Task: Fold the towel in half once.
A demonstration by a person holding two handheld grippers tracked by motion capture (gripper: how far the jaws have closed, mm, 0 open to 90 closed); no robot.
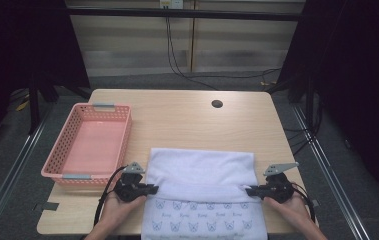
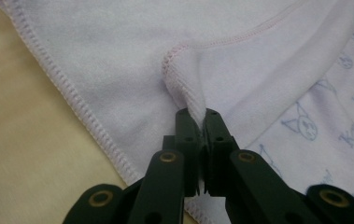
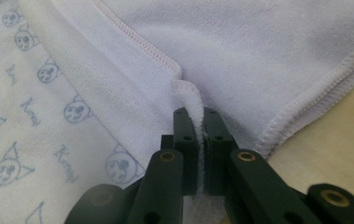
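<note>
I have the white towel (image 1: 204,192) lying at the near edge of the bench (image 1: 187,117), between the two hands, with its near end running off that edge. Its far half is plain white with a pink stitched hem; the near half shows a pale blue cat-face print. A folded-over edge runs across the towel from side to side, and I hold it at both ends.

My left gripper (image 1: 149,190) sits at the towel's left edge, its fingers (image 2: 187,135) closed tight on a pinched-up corner of the hem, as the left gripper view shows. My right gripper (image 1: 251,190) sits at the towel's right edge, its fingers (image 3: 186,135) likewise clamped on a bunched bit of stitched hem in the right gripper view. Both hands rest low near the near edge of the bench.

To the left of the towel, along the left edge of the bench, stands a pink perforated basket (image 1: 119,137) with grey handle clips; I see nothing in it. Its near right corner is just beside my left gripper, apart from the towel. A dark round grommet hole (image 1: 217,104) sits toward the far right corner, well apart from the towel. Bare bench lies between the towel and the far edge, with black cables (image 1: 187,70) on the floor beyond
</note>
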